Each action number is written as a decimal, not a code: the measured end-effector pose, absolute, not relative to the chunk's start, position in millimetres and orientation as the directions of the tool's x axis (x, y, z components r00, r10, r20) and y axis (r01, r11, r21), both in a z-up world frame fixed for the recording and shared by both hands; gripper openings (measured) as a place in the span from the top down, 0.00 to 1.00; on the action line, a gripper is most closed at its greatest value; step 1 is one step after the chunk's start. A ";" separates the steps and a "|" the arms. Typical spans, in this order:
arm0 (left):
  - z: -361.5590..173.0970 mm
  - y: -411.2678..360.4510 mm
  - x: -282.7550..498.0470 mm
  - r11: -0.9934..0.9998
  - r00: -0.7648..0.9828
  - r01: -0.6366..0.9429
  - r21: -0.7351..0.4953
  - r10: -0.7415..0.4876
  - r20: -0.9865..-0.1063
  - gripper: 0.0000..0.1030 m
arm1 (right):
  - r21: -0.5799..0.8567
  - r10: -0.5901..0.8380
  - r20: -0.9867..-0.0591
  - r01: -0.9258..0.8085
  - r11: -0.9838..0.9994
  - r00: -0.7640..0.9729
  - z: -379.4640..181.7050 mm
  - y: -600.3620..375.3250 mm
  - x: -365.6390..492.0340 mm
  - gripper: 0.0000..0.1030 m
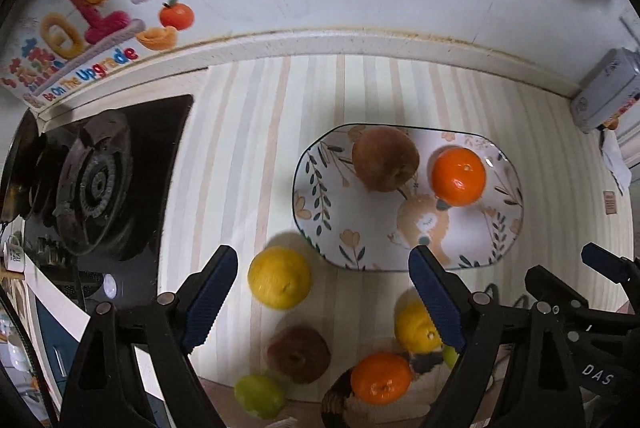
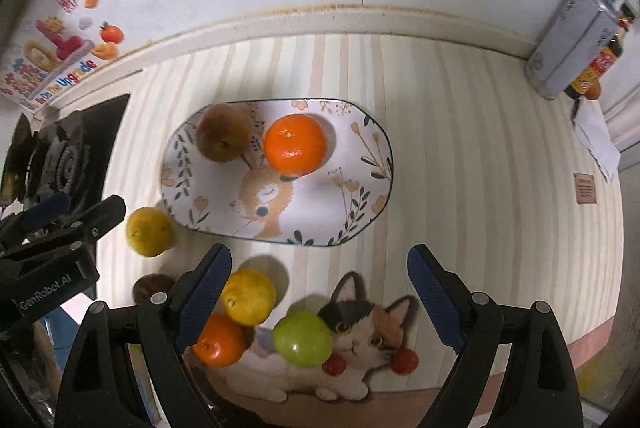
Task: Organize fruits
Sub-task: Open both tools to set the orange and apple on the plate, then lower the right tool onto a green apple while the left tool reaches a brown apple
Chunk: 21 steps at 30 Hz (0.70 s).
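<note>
Plate (image 2: 372,131) holds apple (image 2: 222,137), orange (image 2: 296,143) — both grippers empty

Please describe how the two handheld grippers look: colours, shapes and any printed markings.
Both grippers, left and right, have black angular plastic arms with round silver rivets and dark blue ribbed fingers. The left body shows white "GenRobot.AI" lettering; the right body shows white letters "DAS". No sleeves or cables show.

Landmark: plate (image 2: 372,131) on the table (image 2: 460,167). Right of plate, wide bare striped table until the tin (image 2: 568,43) in the back corner. Left of plate, stove burner (image 1: 96,183) blocks. Near side crowded: lemons (image 2: 150,232), orange (image 2: 220,342), green apple (image 2: 304,338). Plate's near half free.
</note>
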<state>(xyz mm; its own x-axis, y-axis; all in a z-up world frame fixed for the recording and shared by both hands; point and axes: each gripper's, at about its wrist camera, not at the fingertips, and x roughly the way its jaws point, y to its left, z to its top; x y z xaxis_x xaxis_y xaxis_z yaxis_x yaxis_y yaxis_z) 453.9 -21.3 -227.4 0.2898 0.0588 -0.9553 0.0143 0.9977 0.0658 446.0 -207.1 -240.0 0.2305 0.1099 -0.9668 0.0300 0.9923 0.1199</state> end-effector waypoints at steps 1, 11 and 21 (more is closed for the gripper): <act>-220.7 -20.0 447.1 0.998 0.303 0.015 0.063 0.055 -0.951 0.15 | 0.126 0.114 -0.963 0.032 0.992 0.245 -231.9 -207.6 438.8 0.11; -171.2 -16.4 393.7 0.999 0.393 0.036 0.037 0.020 -0.919 0.15 | 0.145 0.126 -0.929 0.029 0.989 0.349 -174.9 -205.1 389.2 0.11; -138.8 -8.6 357.6 0.999 0.455 0.036 0.011 -0.007 -0.890 0.15 | 0.161 0.137 -0.905 0.028 0.987 0.403 -147.4 -197.2 350.9 0.11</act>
